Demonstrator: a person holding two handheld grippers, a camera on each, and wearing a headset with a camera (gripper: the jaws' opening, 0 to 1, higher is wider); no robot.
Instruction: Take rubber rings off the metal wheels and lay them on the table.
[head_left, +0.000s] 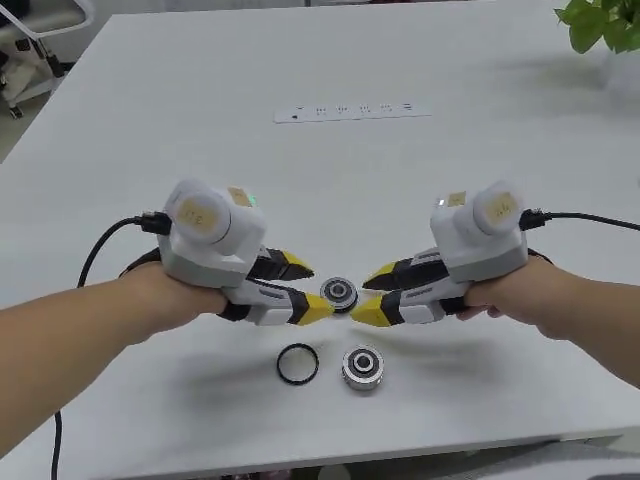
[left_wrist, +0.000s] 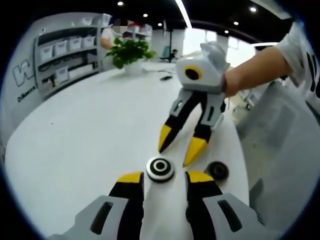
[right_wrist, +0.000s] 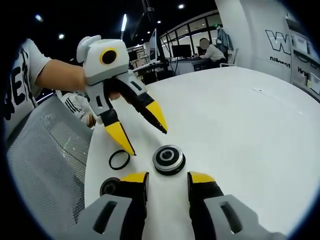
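A metal wheel (head_left: 339, 292) with a dark rim lies flat on the white table (head_left: 420, 180), between the two grippers' tips. My left gripper (head_left: 310, 287) faces it from the left, open, with nothing between its jaws. From the right, my right gripper (head_left: 367, 292) is open too, tips close to the wheel. In the left gripper view the wheel (left_wrist: 160, 169) sits just beyond my left gripper (left_wrist: 165, 177), with the right gripper (left_wrist: 178, 150) opposite. A loose black rubber ring (head_left: 297, 363) and a second, bare-looking wheel (head_left: 362, 366) lie nearer the front edge.
A white power strip (head_left: 350, 112) lies further back on the table. A green plant (head_left: 600, 25) stands at the far right corner. Black cables (head_left: 100, 250) trail from both grippers. The table's front edge (head_left: 330, 462) runs close below the ring.
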